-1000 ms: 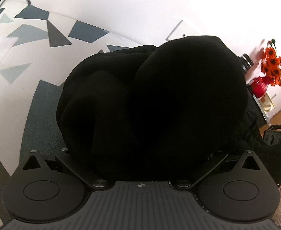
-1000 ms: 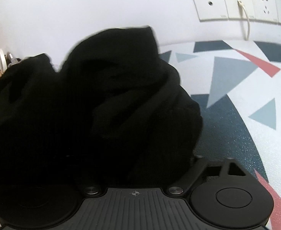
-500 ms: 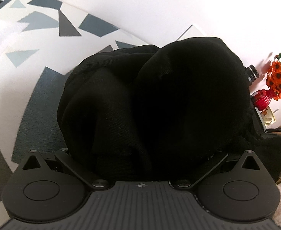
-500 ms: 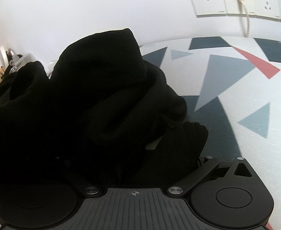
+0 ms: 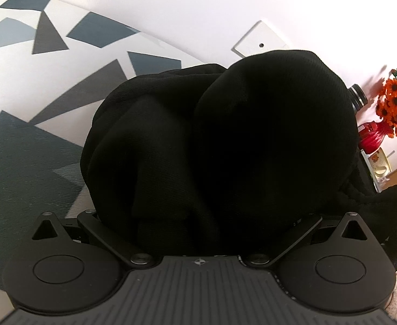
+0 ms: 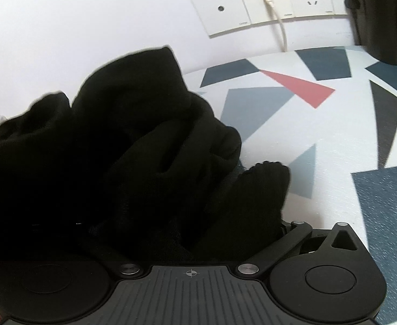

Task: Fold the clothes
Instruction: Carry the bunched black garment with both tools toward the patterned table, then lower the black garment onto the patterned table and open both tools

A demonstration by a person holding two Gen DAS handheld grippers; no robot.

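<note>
A black garment hangs bunched in a heap over both handheld grippers, above a table cover printed with grey, blue and red triangles. The left gripper and right gripper are buried in the cloth, fingers hidden, so their grip cannot be told. Orange flowers stand by the white wall.

Your garment is matt black knitted cloth, its cuff ribbed. The tabletop looks finely grained; the vase is glossy red; the sockets are smooth white plastic.
</note>
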